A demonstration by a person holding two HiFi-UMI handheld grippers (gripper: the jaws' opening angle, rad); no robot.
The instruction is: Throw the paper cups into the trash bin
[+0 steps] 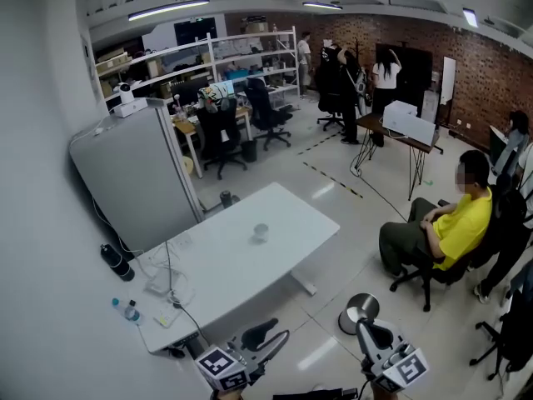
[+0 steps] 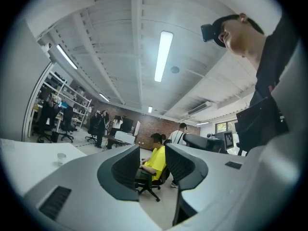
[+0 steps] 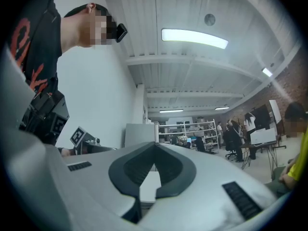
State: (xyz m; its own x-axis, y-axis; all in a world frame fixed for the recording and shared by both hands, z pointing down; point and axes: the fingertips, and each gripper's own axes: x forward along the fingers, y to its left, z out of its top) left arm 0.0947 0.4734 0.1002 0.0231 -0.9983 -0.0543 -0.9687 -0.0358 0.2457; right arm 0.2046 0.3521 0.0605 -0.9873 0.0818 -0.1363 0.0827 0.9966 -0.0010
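A small paper cup (image 1: pixel 261 232) stands alone near the middle of the white table (image 1: pixel 283 215); in the left gripper view the cup (image 2: pixel 61 157) shows far off at the left. A round trash bin (image 1: pixel 360 312) sits on the floor right of the table. My left gripper (image 1: pixel 277 335) hovers at the table's near edge, well short of the cup, its jaws apart with nothing between them (image 2: pixel 153 170). My right gripper (image 1: pixel 365 326) hangs just above the bin with its jaws shut and empty (image 3: pixel 155 147). Both point up and away.
A water bottle (image 1: pixel 131 311), a black bottle (image 1: pixel 117 262) and a power strip with cables (image 1: pixel 166 302) lie at the table's left end. A grey cabinet (image 1: pixel 137 173) stands behind it. A person in a yellow shirt (image 1: pixel 456 227) sits on a chair at the right.
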